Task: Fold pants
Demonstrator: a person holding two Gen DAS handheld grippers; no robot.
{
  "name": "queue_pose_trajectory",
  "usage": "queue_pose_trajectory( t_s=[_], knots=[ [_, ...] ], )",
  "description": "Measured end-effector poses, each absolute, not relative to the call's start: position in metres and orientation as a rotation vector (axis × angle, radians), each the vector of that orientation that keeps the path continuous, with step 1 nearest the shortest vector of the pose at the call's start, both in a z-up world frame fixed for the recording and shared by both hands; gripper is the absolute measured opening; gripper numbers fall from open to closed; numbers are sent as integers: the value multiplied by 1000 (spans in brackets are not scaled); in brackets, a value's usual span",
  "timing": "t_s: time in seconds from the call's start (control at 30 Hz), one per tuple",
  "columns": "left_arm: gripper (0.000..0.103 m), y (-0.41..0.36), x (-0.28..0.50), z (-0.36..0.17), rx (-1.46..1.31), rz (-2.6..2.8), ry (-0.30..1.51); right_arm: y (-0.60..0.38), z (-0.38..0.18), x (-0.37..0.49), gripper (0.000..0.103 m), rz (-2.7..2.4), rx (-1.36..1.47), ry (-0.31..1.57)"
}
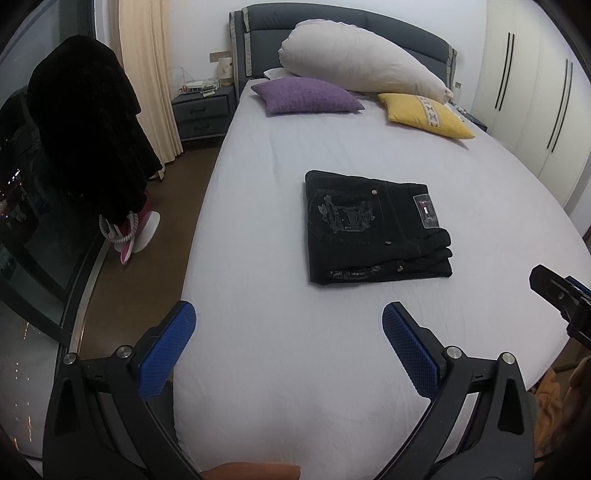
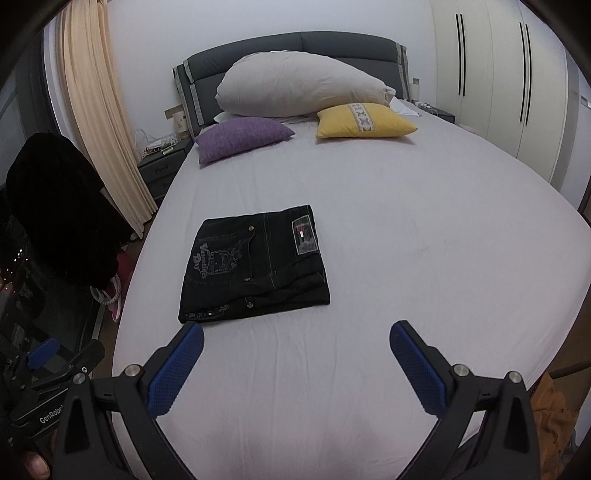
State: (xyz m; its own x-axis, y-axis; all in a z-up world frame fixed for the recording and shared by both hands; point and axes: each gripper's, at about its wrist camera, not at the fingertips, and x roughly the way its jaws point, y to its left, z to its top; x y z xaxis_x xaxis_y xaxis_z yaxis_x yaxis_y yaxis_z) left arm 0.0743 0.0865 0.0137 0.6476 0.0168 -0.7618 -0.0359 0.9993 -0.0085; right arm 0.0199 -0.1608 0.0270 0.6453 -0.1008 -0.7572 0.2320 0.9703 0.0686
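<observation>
My left gripper (image 1: 288,317) is spread wide, blue pads (image 1: 168,349) apart, nothing between them, hovering over the near end of the bed (image 1: 258,369). My right gripper (image 2: 295,338) is spread wide too, empty, over the same near stretch of sheet; its black tip also shows at the right edge of the left wrist view. The pants (image 1: 376,227), black jeans, lie folded into a compact rectangle on the sheet just beyond both grippers, touching neither, back pocket embroidery and waistband patch (image 1: 425,211) facing up. In the right wrist view the pants (image 2: 255,264) sit ahead and left of centre, near the left fingertip. Further up the bed: purple cushion (image 1: 308,95), yellow cushion (image 1: 424,115), large white pillow (image 1: 364,61) leaning on the dark headboard (image 1: 332,14). Nightstand (image 1: 203,110) and cream curtain (image 1: 147,74) at left, white wardrobe (image 1: 535,92) at right.
</observation>
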Motion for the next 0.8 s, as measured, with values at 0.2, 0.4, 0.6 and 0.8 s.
queue_pose_trajectory(
  t_s=[0.2,0.4,0.6,0.8],
  knots=[
    [103,83,73,11,-20,32,870,-159,25,20,103,-183,162,861],
    [103,80,70,9,-20,33,874,-155,24,20,103,-175,145,870],
    [103,79,69,8,-21,34,877,-151,20,20,103,-171,131,885],
    [103,78,70,4,-21,30,885,-150,16,21,103,-173,126,907]
  ],
)
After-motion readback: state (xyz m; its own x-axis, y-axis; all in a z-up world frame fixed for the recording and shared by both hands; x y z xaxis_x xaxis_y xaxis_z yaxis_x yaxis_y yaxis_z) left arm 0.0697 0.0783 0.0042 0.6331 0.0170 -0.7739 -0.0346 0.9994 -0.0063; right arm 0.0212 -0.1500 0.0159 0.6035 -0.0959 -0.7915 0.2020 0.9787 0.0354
